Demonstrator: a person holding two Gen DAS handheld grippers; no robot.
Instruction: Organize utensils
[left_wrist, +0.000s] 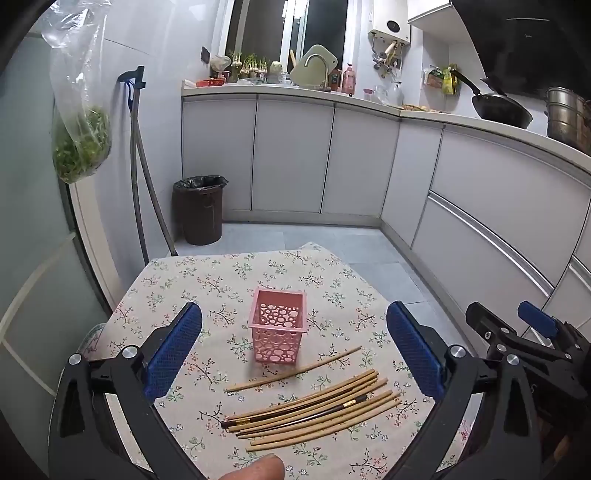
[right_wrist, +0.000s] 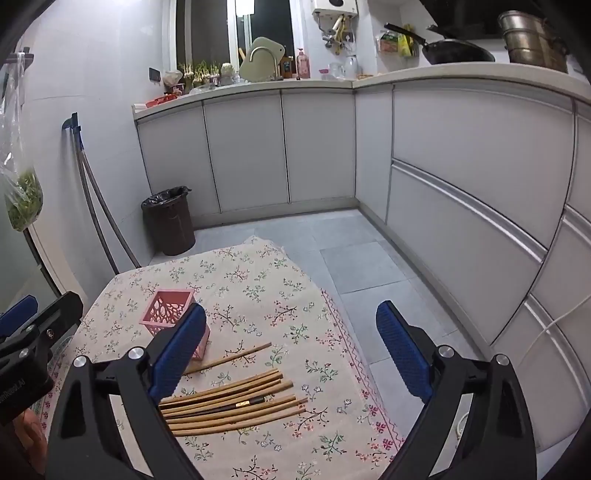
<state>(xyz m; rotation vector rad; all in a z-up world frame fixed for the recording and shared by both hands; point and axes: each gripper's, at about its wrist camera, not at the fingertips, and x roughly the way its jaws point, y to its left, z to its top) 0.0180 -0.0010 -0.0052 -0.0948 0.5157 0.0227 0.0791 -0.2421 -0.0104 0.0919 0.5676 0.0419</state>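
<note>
A pink perforated utensil holder (left_wrist: 277, 325) stands upright and empty on the flowered tablecloth (left_wrist: 221, 288). In front of it lies one loose bamboo chopstick (left_wrist: 293, 369), and nearer still a pile of several chopsticks (left_wrist: 314, 410), bamboo ones with dark ones among them. My left gripper (left_wrist: 294, 349) hovers above the table, open, its blue pads wide apart with nothing between them. In the right wrist view the holder (right_wrist: 168, 308) sits left, partly behind a blue pad; the pile (right_wrist: 229, 406) lies below. My right gripper (right_wrist: 291, 350) is open and empty too.
A dark bin (left_wrist: 199, 208) with a black liner stands on the tiled floor beyond the table. White cabinets (left_wrist: 295, 158) run along the back and right. A bag of greens (left_wrist: 81, 144) hangs at left. The right gripper's body (left_wrist: 524, 336) sits beside the table's right edge.
</note>
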